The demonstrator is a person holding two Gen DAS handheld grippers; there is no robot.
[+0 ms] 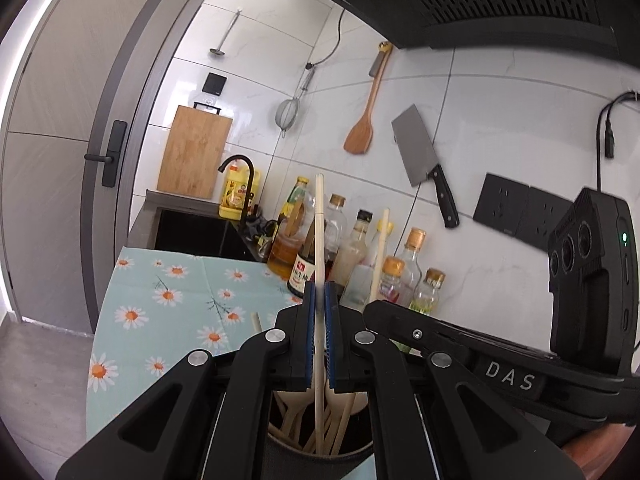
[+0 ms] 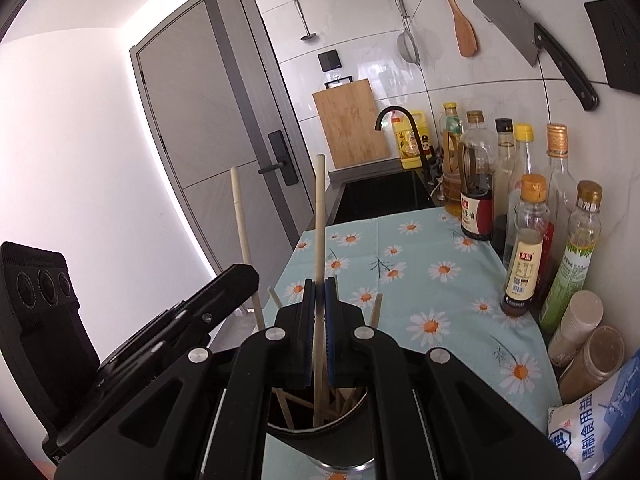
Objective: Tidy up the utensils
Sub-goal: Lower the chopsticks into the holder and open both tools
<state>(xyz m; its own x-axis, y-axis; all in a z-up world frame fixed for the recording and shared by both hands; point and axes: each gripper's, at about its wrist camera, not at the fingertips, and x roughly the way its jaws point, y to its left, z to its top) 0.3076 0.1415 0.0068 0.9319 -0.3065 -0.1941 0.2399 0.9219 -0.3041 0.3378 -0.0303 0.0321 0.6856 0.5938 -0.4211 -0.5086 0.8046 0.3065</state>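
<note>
Chopsticks are gripped by both grippers above a dark utensil holder (image 2: 344, 446) at the near edge of the daisy-print cloth (image 2: 420, 264). One pale chopstick (image 1: 319, 240) is pinched upright between the blue pads of the left gripper (image 1: 319, 300), its lower end reaching down into the holder (image 1: 320, 462). Inside that holder, wooden spoons and further chopsticks (image 1: 344, 420) are seen leaning together. A second pale chopstick (image 2: 319, 216) is clamped in the same upright way by the right gripper (image 2: 319, 294), its tip also lowered into the holder among other sticks (image 2: 288, 404). Another chopstick (image 2: 242, 232) is seen standing to the left of it, by the left gripper's body. Sauce and oil bottles (image 2: 524, 248) are lined along the tiled wall on the right, with a salt bag (image 2: 596, 432) nearest. A sink (image 2: 380, 196) lies at the far end.
</note>
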